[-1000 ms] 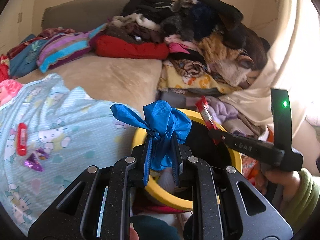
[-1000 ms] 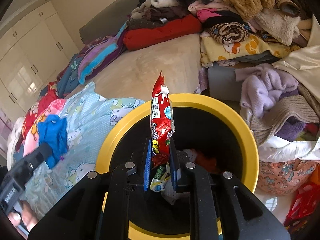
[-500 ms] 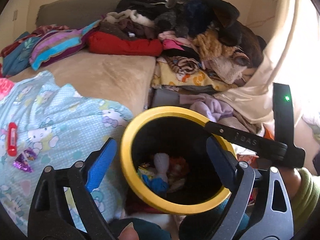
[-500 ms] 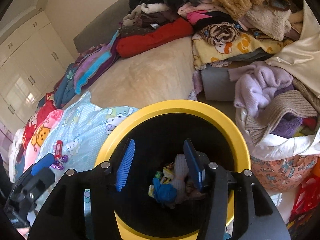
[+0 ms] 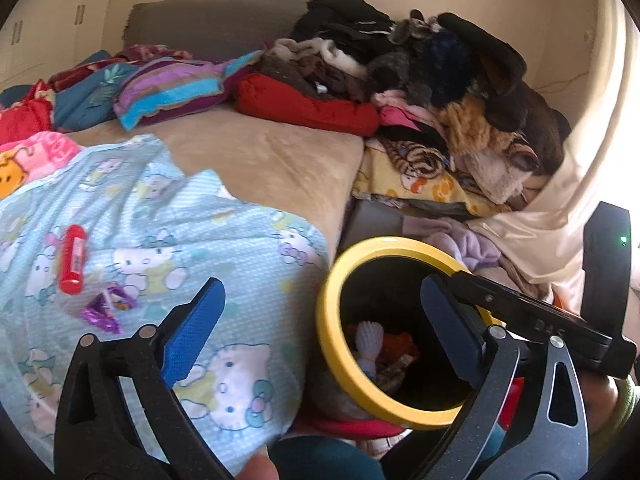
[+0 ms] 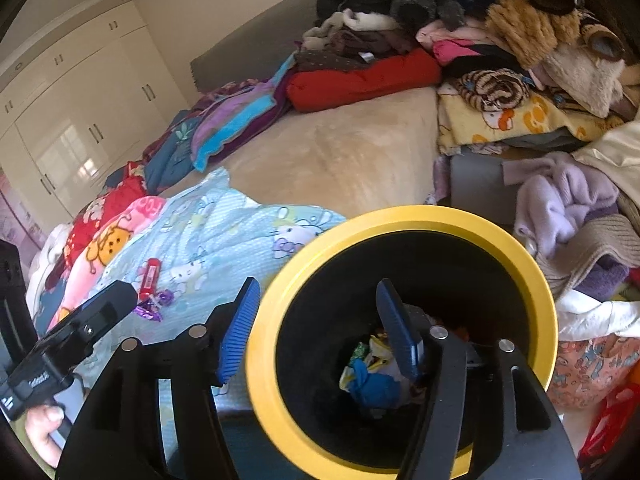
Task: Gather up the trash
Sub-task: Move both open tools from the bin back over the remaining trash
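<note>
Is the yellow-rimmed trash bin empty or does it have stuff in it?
Not empty: the bin holds a blue wad and wrappers at its bottom.

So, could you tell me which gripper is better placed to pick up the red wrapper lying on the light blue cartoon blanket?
Left. The left gripper is open over the blanket near the red wrapper; the right gripper, also open, straddles the yellow-rimmed bin.

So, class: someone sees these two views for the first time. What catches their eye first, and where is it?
The yellow-rimmed bin fills the foreground beside the bed, with scraps at its bottom. On the pale blue cartoon blanket to its left lie a red wrapper and a purple wrapper. Behind, a heap of clothes crowds the bed.
</note>
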Demonstrator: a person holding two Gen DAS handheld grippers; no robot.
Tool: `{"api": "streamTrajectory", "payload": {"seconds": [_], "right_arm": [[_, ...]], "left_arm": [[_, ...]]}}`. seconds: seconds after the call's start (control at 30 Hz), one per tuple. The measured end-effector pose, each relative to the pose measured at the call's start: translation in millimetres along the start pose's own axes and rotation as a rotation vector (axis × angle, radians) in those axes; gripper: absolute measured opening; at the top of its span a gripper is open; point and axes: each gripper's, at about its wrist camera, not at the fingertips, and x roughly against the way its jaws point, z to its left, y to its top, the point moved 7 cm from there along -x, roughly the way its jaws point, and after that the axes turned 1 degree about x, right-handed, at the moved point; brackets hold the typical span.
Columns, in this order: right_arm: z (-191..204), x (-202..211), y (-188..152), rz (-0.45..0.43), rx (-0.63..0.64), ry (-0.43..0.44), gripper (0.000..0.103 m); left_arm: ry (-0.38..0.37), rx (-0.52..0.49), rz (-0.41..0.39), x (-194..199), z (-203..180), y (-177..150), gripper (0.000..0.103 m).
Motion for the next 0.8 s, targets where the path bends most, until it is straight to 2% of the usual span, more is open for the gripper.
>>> {"api": "streamTrajectory", "payload": {"seconds": [0.4, 0.8], "right_arm": [[64, -16, -12, 0.031, 0.096, 0.074, 0.061], [146, -50, -34, 0.091, 0.254, 0.152, 0.061]], "left_arm": [[0.141, 0.119, -0.06, 27, 78, 10, 0.092], [0.267, 0.264, -0.105, 57, 166, 13, 0.092]]}}
